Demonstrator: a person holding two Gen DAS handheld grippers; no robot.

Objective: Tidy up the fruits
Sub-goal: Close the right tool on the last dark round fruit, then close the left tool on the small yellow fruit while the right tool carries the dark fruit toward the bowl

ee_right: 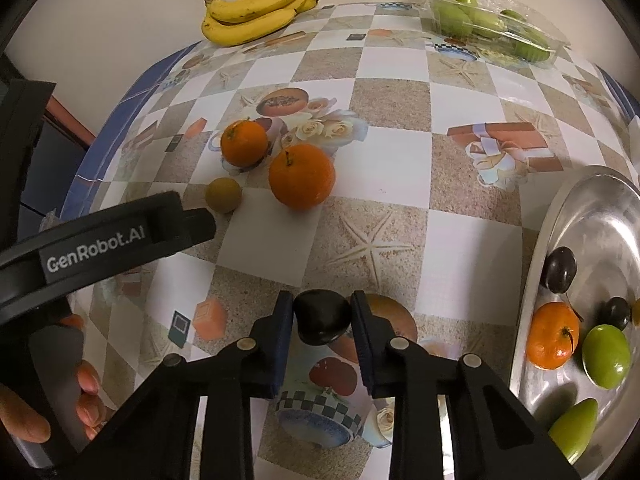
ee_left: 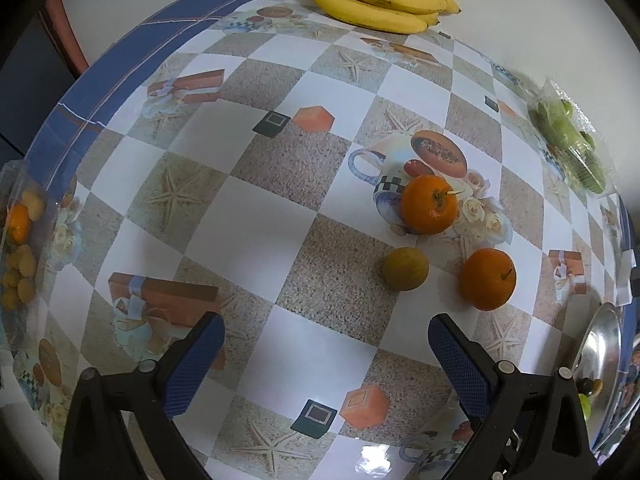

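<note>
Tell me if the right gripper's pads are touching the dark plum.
Touching. The right wrist view shows both pads of the right gripper pressed against the sides of the dark plum, no gap visible.

Your worktop (ee_left: 248, 236) wears a glossy checked cloth (ee_right: 396, 160) of white and sandy squares, printed with starfish, gift boxes, mugs and roses. Along its far left edge you see a blue border (ee_left: 132, 60) crossed by thin pale lines. Behind it stands a plain pale wall (ee_right: 120, 12). At the left, past the cloth's edge, you can make out a reddish-brown strip (ee_left: 66, 28) beside something dark.
</note>
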